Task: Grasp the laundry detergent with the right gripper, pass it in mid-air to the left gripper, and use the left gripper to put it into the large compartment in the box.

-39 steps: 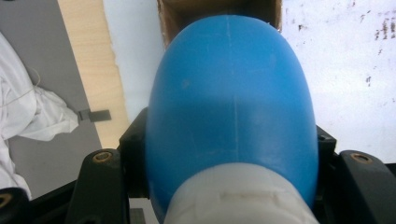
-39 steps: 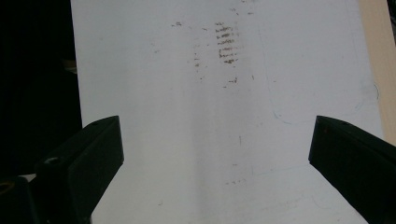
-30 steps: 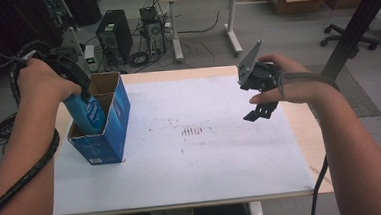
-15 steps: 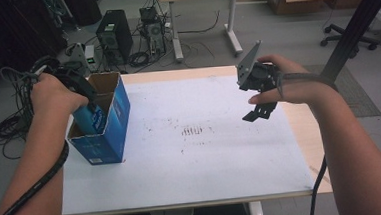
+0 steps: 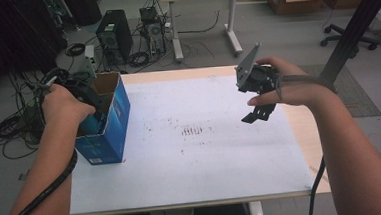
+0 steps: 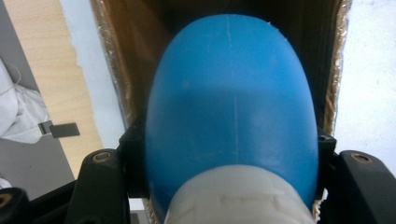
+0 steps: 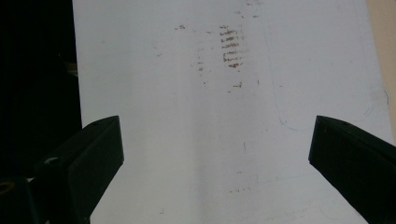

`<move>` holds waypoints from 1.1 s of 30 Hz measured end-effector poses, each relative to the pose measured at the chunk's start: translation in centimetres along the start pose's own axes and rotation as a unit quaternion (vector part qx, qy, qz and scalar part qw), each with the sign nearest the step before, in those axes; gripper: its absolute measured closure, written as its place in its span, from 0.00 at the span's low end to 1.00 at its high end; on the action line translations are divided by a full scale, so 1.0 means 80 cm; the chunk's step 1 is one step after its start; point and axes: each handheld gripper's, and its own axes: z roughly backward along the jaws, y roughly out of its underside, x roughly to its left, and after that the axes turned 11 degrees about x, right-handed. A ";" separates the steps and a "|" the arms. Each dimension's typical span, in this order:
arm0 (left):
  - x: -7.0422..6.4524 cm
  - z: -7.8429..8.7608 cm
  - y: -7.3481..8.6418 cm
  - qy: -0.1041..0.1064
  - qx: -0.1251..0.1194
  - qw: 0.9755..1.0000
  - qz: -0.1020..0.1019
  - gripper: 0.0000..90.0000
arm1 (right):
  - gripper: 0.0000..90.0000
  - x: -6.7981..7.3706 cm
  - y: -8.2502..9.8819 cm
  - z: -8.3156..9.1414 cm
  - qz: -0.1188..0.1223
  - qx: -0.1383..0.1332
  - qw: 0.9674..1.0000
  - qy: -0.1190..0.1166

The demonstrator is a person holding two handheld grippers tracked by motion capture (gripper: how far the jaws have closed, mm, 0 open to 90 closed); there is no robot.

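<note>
Lowering into the open blue cardboard box [image 5: 110,123] at the left edge of the surface [image 5: 201,157], the left gripper [image 5: 91,111] pinches a blue plastic bottle [image 6: 231,107] just above its white cap [image 6: 236,193], one jaw on each flank. In the left gripper view the bottle's rounded bottom points down into the box, between brown inner walls. The bottle looks smooth, rigid and moulded, with a faint seam down its middle; judged from that, it is likely light, somewhat slippery and not fragile. Its widest part would be hard to span, so the narrower shoulder near the cap, where it is held now, seems the soundest place to grip. The box walls stand close on either side and are what could catch the jaws or the bottle's flanks on the way in; the box itself, being light card, might shift if nudged. The right gripper [image 5: 259,108] hangs above the right part of the surface, jaws spread with nothing between them, well apart from the box. Dark scuff marks [image 7: 231,44] stain the white covering at mid-surface. Beyond, on the floor, lie computer cases [image 5: 116,37] and cables.
</note>
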 end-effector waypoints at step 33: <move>0.000 -0.033 -0.011 -0.010 0.001 1.000 -0.003 0.43 | 0.03 0.000 0.003 -0.004 -0.003 0.002 1.000 -0.003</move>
